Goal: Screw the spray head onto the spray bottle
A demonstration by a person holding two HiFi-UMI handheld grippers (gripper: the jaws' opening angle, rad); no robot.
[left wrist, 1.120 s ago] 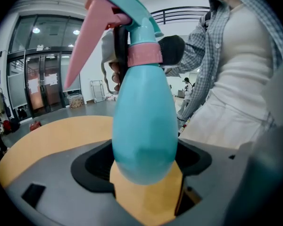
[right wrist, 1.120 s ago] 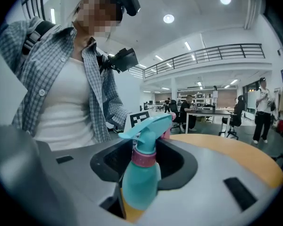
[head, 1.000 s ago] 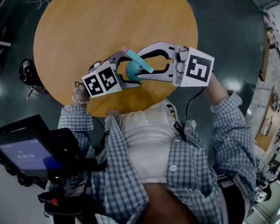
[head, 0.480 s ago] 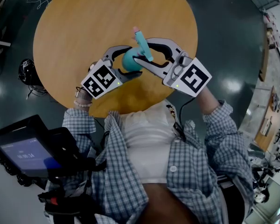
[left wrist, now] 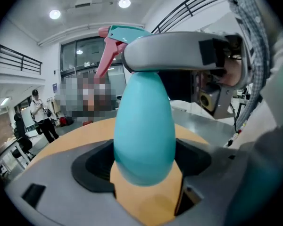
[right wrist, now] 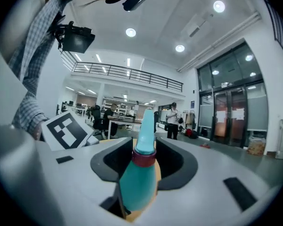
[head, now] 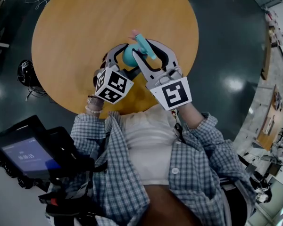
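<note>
Left gripper (left wrist: 145, 171): clamped around belly of teal spray bottle (left wrist: 144, 121), held in air above round wooden table (head: 85, 27).
Right gripper (right wrist: 140, 182): closed partway on teal spray head (right wrist: 142, 147) with dark red ring, seated at bottle top. Pink trigger (left wrist: 106, 55) sticking out sideways.
Handling, by judgement: probably light, thin plastic; smooth rounded wall likely to slip, to dent under hard squeeze.
Best hold: widest part of bottle; head body for turning, clear of trigger.
Thread engagement: cannot tell.
</note>
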